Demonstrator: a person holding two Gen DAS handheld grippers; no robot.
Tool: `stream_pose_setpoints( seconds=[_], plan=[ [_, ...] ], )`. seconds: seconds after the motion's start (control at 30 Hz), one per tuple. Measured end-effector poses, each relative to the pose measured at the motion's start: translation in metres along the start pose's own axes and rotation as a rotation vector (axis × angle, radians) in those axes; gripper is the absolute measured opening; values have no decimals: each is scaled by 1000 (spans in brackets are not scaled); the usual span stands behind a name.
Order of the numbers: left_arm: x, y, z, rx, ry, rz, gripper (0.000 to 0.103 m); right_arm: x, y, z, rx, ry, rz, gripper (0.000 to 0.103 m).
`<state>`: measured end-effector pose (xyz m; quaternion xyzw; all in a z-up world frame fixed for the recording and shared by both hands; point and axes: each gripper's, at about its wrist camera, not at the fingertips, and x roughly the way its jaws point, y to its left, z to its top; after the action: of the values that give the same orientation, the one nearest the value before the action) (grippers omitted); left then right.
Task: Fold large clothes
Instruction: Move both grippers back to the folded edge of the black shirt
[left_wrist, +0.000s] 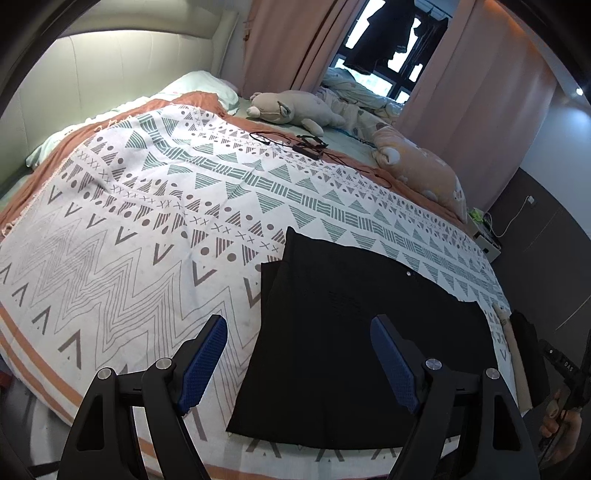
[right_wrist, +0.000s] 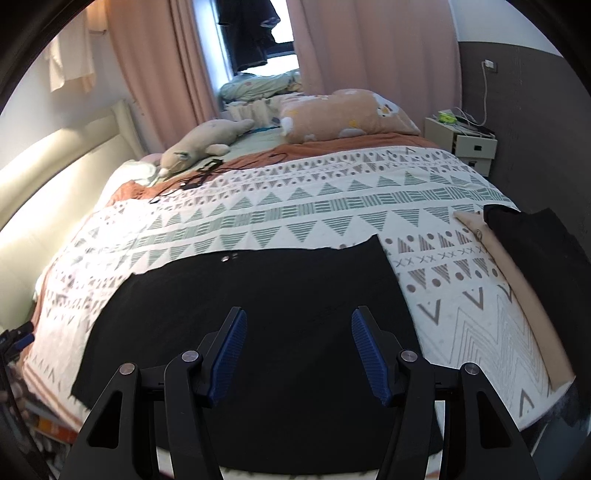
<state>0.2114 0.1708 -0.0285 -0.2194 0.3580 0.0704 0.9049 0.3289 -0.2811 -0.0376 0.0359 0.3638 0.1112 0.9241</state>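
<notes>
A black garment (left_wrist: 351, 343) lies flat, folded into a rectangle, near the front edge of the bed on a patterned white bedspread (left_wrist: 147, 206). It also shows in the right wrist view (right_wrist: 258, 302), with small metal snaps near its far edge. My left gripper (left_wrist: 299, 354) is open and empty, hovering above the garment's left edge. My right gripper (right_wrist: 299, 350) is open and empty above the garment's near middle.
Folded beige (right_wrist: 517, 295) and black (right_wrist: 535, 243) clothes lie stacked at the bed's right edge. A plush toy (left_wrist: 291, 109), a peach pillow (right_wrist: 347, 114) and black cables (left_wrist: 306, 146) sit at the far side. A nightstand (right_wrist: 461, 142) stands by the wall.
</notes>
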Motion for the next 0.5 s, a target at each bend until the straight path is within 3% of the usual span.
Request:
stream_pose_setpoints(
  seconds=[0.17,0.23,0.33,0.5],
  plan=[
    [-30,4,-26,-29,-21,-29,88,-27,28,-31,-28,4,61,60],
    [-40,9,-36,-47,-33,-37,96,-34,38,-44,-44,7,72,67],
    [-52,14,-49,-56,-41,-48,97,-42,48,-62,-53,-1,89,77],
    [-64,23,-71,-66,-40,-72,97,-37,56,-91,-41,53,139,78]
  ],
)
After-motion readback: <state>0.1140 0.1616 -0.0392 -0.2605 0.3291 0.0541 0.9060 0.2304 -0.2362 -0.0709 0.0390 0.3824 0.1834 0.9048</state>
